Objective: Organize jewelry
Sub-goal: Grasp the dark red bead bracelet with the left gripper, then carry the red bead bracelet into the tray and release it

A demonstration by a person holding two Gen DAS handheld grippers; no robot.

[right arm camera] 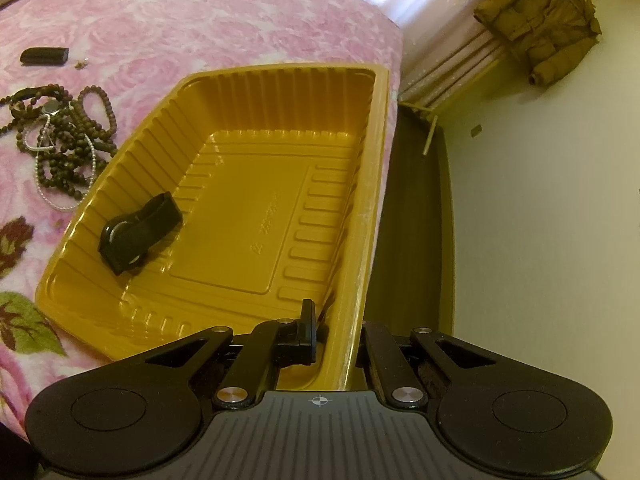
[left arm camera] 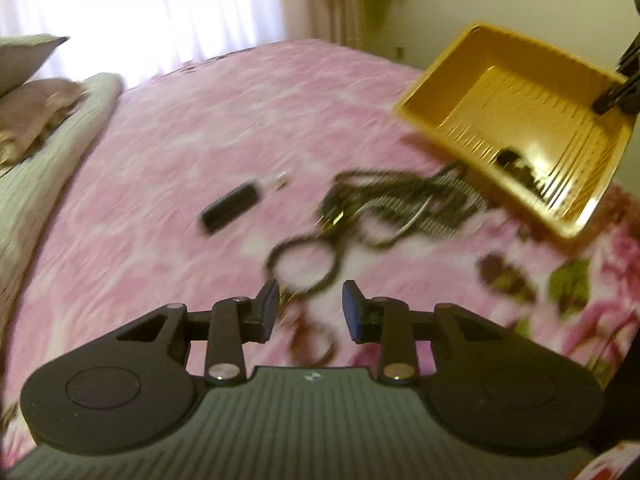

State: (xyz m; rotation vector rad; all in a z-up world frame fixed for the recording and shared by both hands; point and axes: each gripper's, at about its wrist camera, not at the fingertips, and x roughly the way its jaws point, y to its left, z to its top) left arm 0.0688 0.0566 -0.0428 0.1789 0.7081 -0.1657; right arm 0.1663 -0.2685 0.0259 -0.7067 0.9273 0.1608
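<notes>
Currently the right gripper (right arm camera: 334,330) pinches the near wall of the ribbed golden plastic tray (right arm camera: 372,152), tilted, with a black watch-like piece (right arm camera: 138,236) already inside. At lower centre of the left view, the left gripper (left arm camera: 309,308) hangs spread and empty over the tangled brown bead necklaces (left arm camera: 384,208) on the pink floral bedspread (left arm camera: 200,120). Lifting one strand could drag the whole tangle; the thin wall might slip free.
</notes>
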